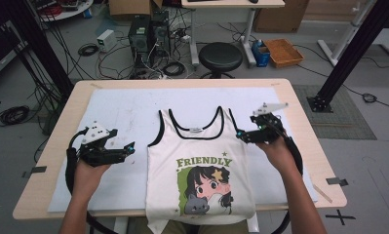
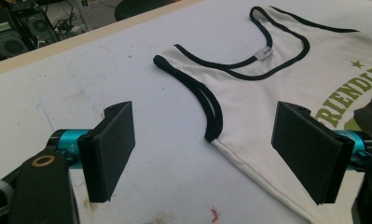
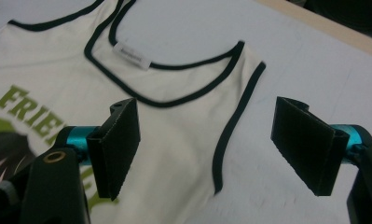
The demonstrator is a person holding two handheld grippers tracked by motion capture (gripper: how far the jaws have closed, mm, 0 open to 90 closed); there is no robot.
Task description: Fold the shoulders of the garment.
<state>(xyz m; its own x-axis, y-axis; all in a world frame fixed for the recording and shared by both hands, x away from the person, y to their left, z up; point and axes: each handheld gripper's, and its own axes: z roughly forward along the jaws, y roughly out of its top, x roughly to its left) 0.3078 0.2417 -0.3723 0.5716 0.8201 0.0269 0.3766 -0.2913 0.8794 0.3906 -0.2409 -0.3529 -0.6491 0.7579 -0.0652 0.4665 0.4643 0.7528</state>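
The white-covered wooden surface (image 1: 119,112) carries a cream sleeveless top with black trim and a "FRIENDLY" print (image 1: 200,165), lying flat and unfolded, hem over the near edge. Left tongs (image 1: 129,147) and right tongs (image 1: 242,135) flank it, both wide open, empty: folding looks unstarted.

The right gripper (image 3: 204,149) hangs over the white top's (image 3: 174,140) black-trimmed armhole, its fingers (image 3: 120,144) wide apart and gripping nothing, one above the cloth, the other above the white bench (image 3: 314,70).
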